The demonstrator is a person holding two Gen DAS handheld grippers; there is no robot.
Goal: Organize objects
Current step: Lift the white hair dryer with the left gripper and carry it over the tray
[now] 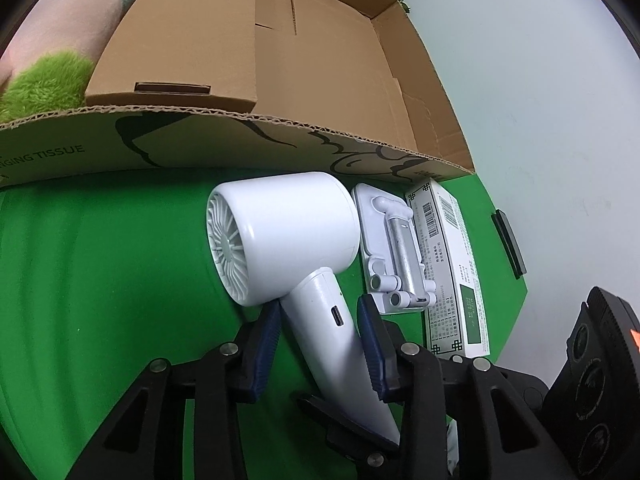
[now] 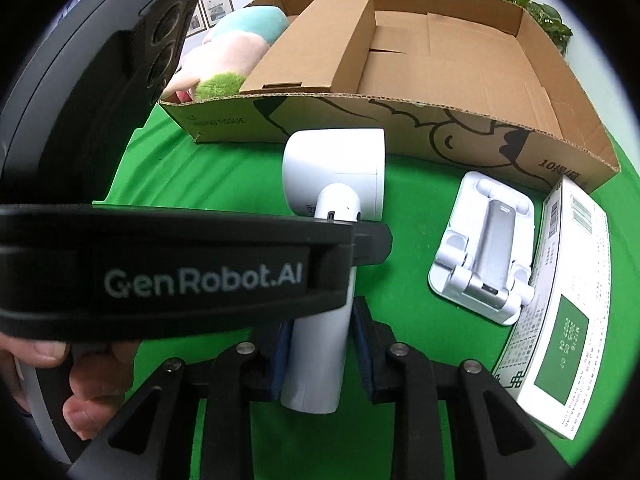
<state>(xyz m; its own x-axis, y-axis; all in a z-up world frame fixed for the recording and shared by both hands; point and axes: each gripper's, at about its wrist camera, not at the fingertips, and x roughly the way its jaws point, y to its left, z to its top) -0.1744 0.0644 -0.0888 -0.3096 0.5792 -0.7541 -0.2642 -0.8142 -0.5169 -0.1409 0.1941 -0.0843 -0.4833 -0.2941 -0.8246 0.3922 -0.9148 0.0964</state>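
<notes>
Nearest, the right gripper point(image 2: 320, 356) is clamped on the lower end of the handle of the white fan point(image 1: 280, 236), blue pads against both sides. Further up the same handle the left gripper point(image 1: 318, 344) straddles it; one pad touches, the other looks barely off, so whether it has a firm grasp I cannot tell. Two grips on one handle probably serve to steady the top-heavy head for a lift. In the right view the left gripper's black body crosses in front, with a person's fingers point(image 2: 80, 392) wrapped around its grip. Both grippers point steeply down and forward along the handle, toward the cardboard box point(image 2: 580, 92).

The fan lies on the green cloth point(image 1: 100, 280), its head just in front of the box's near wall. Right of the fan lies a white folded phone stand point(image 2: 484, 244), and right of that a white and green carton point(image 2: 568, 312), touching or nearly touching the stand.

Beyond the fan, the box stands open, holding a smaller cardboard box point(image 2: 320, 44) at its left. Left of that sits a plush toy point(image 2: 232, 52).
</notes>
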